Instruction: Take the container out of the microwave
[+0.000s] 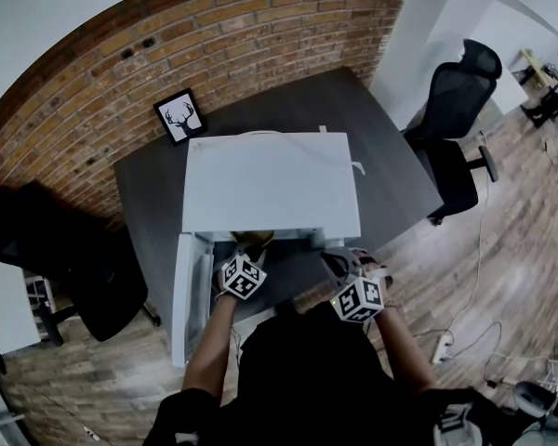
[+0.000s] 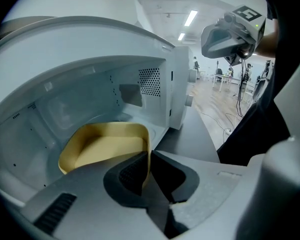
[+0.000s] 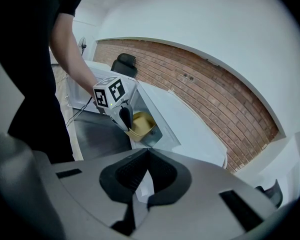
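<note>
Container (image 2: 107, 146), yellow and shallow with rounded corners, is sitting inside the microwave (image 1: 270, 184), low on the cavity floor and close to the opening. In the head view only a sliver of it is showing under the front edge of the white housing. Whether anything is lying in it is hard to tell.

The left gripper (image 2: 149, 156) is reaching into the cavity and pinching the container's near wall. Its dark pads are pressing together with the thin yellow rim running between them, so it is holding the container by one side only.

The right gripper (image 3: 148, 153) is hanging outside, off to the right of the opening and apart from the container. Its jaws are meeting tip to tip with nothing between them.

The door (image 1: 180, 295) is standing open on the left, and the microwave is resting on a dark table (image 1: 400, 175) against a brick wall.

The risk, as I judge it, is lying in that single-wall grip. As the container is being drawn out, its far side is likely to sag, and the thin wall may be twisting or sliding between the pads. A dragging bottom edge could also be catching on the cavity's front lip and jerking the rim free. With the right gripper helping nowhere underneath, a slip would be dropping the container onto the table edge or floor.
</note>
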Available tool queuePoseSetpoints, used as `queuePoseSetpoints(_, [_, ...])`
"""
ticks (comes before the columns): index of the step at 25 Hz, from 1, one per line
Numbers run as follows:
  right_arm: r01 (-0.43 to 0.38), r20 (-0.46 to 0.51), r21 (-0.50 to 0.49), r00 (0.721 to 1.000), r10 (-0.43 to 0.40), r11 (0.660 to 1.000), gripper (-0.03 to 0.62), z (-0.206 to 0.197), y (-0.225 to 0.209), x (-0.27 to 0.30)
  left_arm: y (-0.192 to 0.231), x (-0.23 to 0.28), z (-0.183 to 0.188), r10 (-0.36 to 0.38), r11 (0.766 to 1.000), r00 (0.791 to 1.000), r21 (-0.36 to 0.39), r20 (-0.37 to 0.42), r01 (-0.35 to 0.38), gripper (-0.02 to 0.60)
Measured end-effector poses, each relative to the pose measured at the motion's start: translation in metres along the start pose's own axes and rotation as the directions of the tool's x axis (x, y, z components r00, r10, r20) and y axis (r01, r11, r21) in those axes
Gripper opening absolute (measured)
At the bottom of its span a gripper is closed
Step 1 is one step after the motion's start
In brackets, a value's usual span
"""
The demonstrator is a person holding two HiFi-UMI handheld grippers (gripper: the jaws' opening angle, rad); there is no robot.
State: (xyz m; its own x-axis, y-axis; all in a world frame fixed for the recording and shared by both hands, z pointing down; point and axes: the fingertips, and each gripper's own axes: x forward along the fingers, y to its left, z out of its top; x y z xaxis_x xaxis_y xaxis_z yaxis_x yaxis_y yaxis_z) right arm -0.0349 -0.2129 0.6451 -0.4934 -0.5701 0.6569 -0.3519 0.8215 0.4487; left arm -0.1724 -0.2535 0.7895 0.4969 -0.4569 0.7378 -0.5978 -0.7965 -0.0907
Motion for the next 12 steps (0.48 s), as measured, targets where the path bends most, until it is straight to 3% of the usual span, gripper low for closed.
queuePoseSetpoints(12, [-0.022,0.03,-0.003,0.999,0.022,1.0,0.0,0.003,0.003,0.002,-0.008,-0.011,0.007,0.005,1.0,1.0,0.008,0.015,-0.005,0.025])
